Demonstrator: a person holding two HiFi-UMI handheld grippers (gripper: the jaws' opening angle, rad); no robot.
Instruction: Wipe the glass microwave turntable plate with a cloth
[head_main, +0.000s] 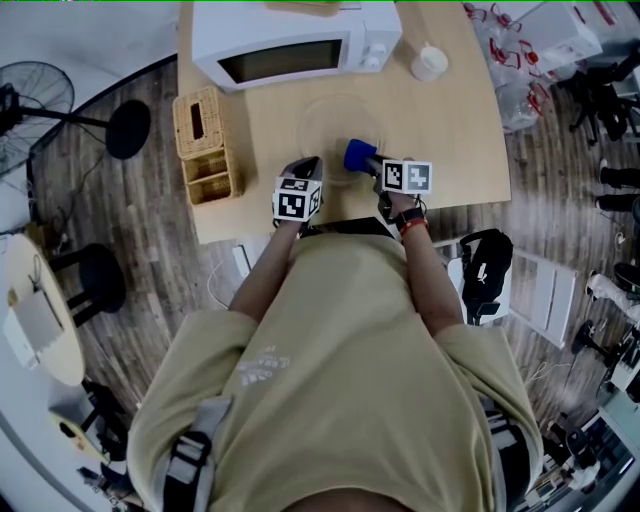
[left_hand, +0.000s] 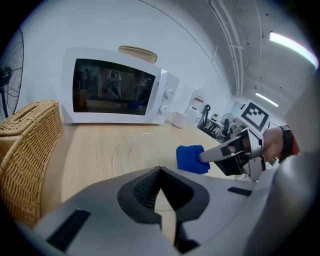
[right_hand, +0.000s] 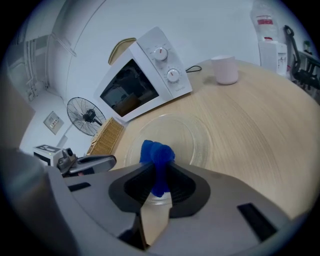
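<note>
Setup: glass turntable plate (head_main: 335, 122) is out of the oven. It lies flat on the table (head_main: 455, 140), directly in front of the microwave (head_main: 290, 45) door and on the person's side of it.

Right gripper (head_main: 374, 165): jaws are pinched on a bunched blue cloth (head_main: 357, 155). The wad sticks out past the tips toward the microwave.

Left gripper (left_hand: 160, 172): jaws are pressed together with nothing visible between them. The tips sit at the part of the plate rim farthest from the microwave, below its door end.

Key relation: the cloth sits over the plate edge farthest from the microwave, on the knob-panel side. The rest of the glass therefore lies ahead of the right gripper, toward the microwave door. I cannot confirm that the cloth is touching the glass; in the left gripper view it looks to be on the rim or just above it.

Orientation: the plate is round, so it has no long axis and no heading. It lies face up and level.

Judgement: the right gripper is the working one and is already at the plate. The stroke should run from that rim toward the microwave. The plate is free on smooth wood and may slide, so the left gripper is placed to steady it.
</note>
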